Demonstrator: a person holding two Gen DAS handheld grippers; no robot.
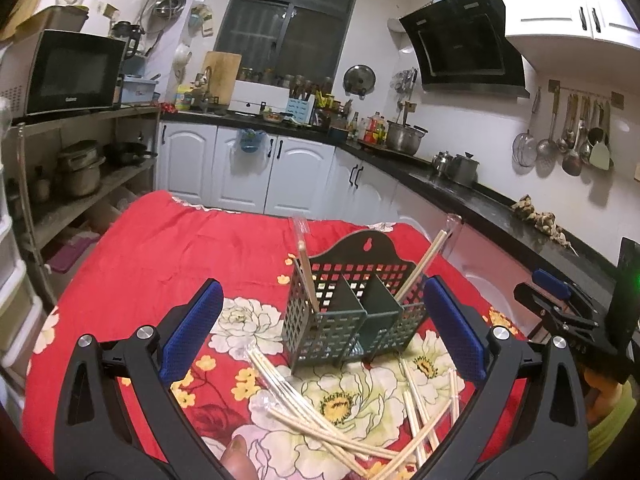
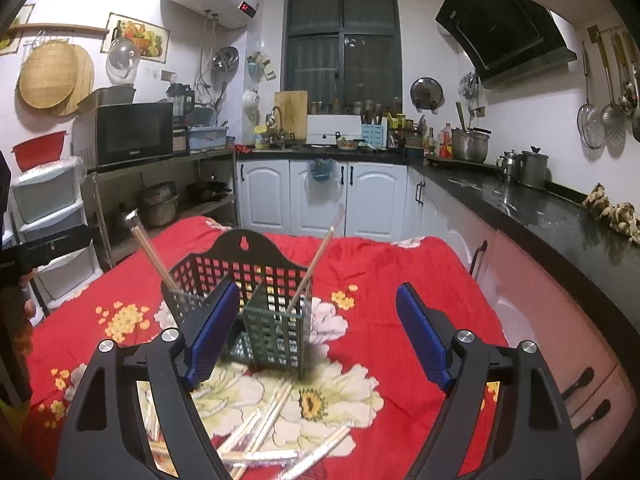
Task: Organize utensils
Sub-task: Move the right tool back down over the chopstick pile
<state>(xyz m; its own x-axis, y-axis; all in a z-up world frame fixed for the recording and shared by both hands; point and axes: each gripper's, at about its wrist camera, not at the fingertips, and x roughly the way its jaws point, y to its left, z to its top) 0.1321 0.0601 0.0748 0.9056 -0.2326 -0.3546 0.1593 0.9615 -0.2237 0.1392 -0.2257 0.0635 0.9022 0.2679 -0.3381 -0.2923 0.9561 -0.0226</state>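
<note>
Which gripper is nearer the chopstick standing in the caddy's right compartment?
Right, by my read. The right gripper faces that chopstick with the caddy corner just ahead. The left gripper centres on the caddy front, chopstick off to its right.

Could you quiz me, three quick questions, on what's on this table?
1. True or false: both pairs of jaws are empty.
2. Where do the loose chopsticks lie: A in front of the caddy, B behind it, C on the counter?
3. How many wrapped pairs stand in the caddy?

Key: 1 true; the left gripper and right gripper stand open. 2 A, on the red cloth. 3 two.
</note>
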